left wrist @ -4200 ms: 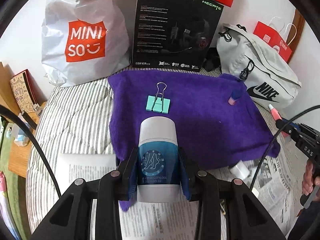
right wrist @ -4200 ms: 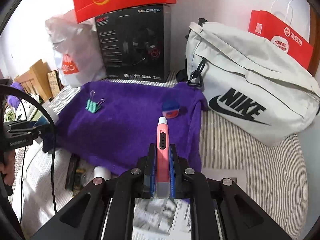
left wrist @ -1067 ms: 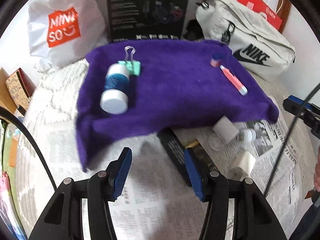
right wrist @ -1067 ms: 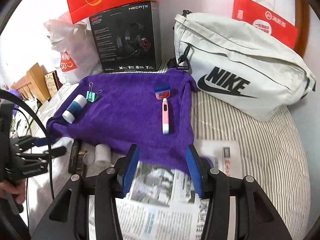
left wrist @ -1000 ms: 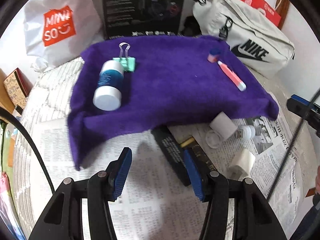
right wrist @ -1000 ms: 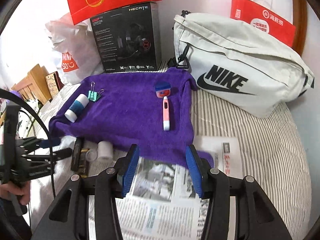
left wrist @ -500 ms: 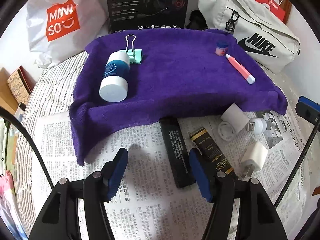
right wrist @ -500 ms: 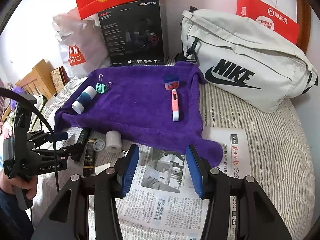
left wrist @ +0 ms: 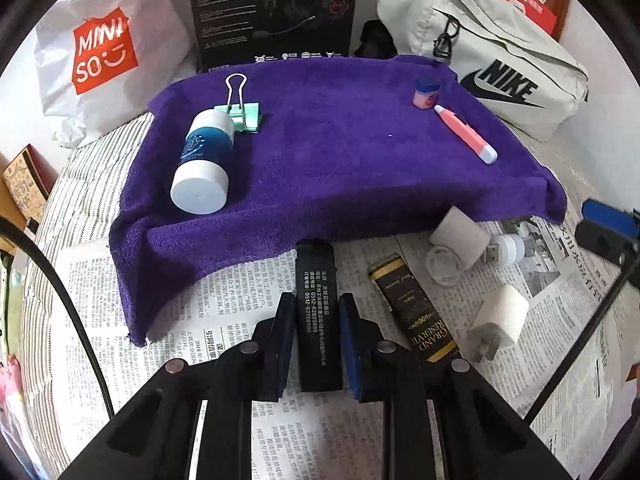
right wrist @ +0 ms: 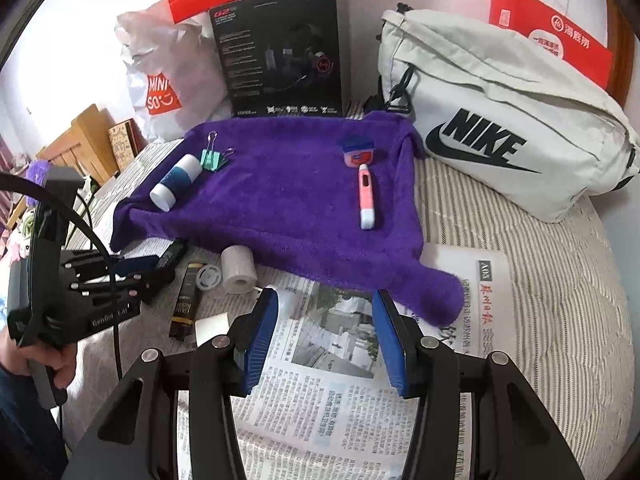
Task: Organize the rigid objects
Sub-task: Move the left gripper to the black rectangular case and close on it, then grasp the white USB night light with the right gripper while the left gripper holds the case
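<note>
My left gripper [left wrist: 316,300] is shut on a slim black box with white print [left wrist: 318,276], which lies on the newspaper [left wrist: 224,320] just in front of the purple towel [left wrist: 340,152]. On the towel lie a blue-and-white bottle [left wrist: 202,160], a green binder clip [left wrist: 244,114], a pink pen [left wrist: 466,136] and a small pink jar [left wrist: 426,94]. To the right of the held box are a black-and-gold box [left wrist: 412,312], a white roll [left wrist: 460,236], a clear lid [left wrist: 442,268], a small USB light [left wrist: 506,248] and a white charger plug [left wrist: 500,318]. My right gripper [right wrist: 325,296] hangs open over the newspaper, nothing between its pads.
A grey Nike bag [right wrist: 500,120], a black headset box [right wrist: 280,52], a white Miniso bag [left wrist: 104,52] and a red paper bag [right wrist: 552,36] line the back wall. The striped bed surface [right wrist: 560,280] extends to the right. A person's hand [right wrist: 52,364] holds the left gripper's handle.
The left gripper's jaws, open half a second ago, have closed on the slim black box. The right gripper has barely moved and stays open.
</note>
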`<state>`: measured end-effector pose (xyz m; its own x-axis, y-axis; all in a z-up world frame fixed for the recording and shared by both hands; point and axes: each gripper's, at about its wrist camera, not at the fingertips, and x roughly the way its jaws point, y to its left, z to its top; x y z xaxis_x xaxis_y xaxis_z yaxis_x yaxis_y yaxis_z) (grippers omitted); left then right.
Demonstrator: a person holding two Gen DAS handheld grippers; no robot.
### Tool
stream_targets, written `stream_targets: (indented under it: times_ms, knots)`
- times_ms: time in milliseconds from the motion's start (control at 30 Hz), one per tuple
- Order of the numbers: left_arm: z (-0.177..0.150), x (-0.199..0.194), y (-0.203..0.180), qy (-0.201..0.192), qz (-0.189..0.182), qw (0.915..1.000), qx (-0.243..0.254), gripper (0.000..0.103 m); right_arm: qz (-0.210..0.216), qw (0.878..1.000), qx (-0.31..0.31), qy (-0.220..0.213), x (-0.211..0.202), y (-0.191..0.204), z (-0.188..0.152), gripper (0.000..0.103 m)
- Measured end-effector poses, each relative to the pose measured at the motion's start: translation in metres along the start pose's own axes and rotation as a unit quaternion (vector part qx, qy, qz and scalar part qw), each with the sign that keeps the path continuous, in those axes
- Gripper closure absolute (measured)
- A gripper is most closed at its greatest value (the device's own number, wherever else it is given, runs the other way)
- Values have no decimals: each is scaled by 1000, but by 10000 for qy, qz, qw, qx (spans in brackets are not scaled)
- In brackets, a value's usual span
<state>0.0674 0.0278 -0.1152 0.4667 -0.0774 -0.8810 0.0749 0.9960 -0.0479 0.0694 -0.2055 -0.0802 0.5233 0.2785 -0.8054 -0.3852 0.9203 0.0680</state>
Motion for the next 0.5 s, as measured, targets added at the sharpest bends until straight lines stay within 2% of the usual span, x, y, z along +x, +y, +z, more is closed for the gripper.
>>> stream_targets:
  times_ms: [233,333,500]
  knots:
    - [2,4,-4,-133,29,9999,20,82,259,9992,-289,99,8,18,-5,54]
    - [0,1,0,-126,-65,9999,-13,82,401,9985,-334,194,17,24,-7,54]
    - [-4,-1,4,-135,-84,9999,-66,82,381,9983,-261,349,38,24,-7,54]
